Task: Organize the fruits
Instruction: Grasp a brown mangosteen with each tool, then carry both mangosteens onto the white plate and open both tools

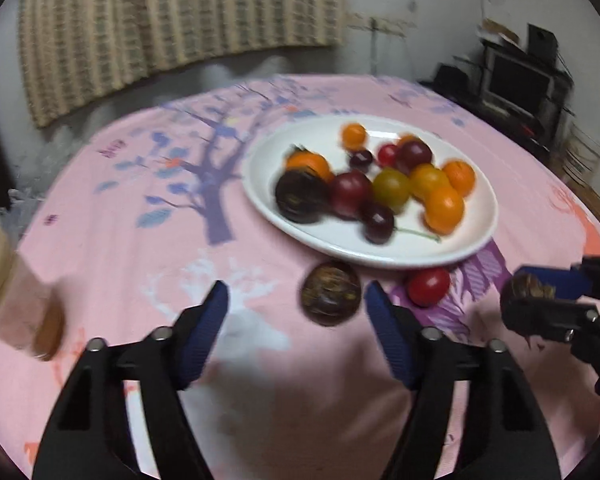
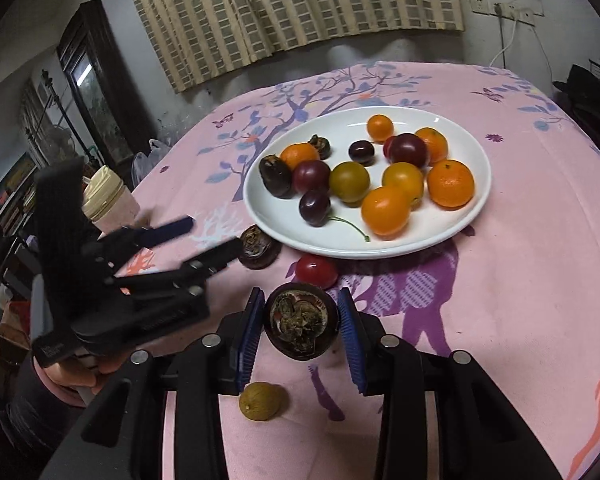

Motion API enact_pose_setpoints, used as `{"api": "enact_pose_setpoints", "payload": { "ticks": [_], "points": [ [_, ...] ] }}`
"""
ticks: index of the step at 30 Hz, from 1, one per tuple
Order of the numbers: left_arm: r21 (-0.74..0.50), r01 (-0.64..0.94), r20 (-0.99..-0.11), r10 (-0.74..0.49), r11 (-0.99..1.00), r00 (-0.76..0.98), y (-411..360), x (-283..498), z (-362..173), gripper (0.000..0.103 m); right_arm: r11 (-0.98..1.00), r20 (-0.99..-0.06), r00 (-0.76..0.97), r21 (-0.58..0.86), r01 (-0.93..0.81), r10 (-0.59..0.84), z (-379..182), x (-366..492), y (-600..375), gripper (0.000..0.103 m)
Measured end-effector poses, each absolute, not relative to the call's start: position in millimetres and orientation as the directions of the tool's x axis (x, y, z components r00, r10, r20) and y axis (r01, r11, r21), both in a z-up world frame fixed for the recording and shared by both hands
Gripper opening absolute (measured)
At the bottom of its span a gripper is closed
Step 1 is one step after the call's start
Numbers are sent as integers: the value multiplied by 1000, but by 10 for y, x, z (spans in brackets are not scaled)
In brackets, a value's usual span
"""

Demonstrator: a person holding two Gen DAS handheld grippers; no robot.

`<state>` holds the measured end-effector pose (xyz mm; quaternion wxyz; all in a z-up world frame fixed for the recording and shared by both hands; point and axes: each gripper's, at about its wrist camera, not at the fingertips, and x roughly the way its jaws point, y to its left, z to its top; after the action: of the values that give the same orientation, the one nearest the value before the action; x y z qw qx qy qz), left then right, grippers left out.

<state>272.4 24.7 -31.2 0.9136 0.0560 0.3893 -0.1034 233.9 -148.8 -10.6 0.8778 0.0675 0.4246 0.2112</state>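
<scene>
Right gripper (image 2: 300, 330) clamps 1 water chestnut (image 2: 299, 326) short of the plate (image 2: 452, 236). Left gripper (image 1: 296, 300) is wide, another chestnut (image 1: 331, 293) just ahead between its tips. Risk: round fruit squirts out of the pads; cherry tomato (image 2: 317, 271) ahead could get knocked.

Matte black plastic on both, the left tool (image 1: 296, 304) and the right tool (image 2: 300, 332), each with ribbed blue finger pads (image 2: 247, 338) and round silver screws (image 2: 210, 340) at the linkage joints. Faint white lettering along the left handle's black base; bare skin of the left hand (image 2: 100, 368) beneath it.
</scene>
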Motion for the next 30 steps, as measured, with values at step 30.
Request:
{"api": "enact_pose_setpoints", "payload": {
  "ticks": [30],
  "points": [
    [-48, 312, -679, -260, 949, 686, -80, 3079, 193, 42, 935, -632, 689, 237, -263, 354, 190, 3028, -1714, 38]
  ]
}}
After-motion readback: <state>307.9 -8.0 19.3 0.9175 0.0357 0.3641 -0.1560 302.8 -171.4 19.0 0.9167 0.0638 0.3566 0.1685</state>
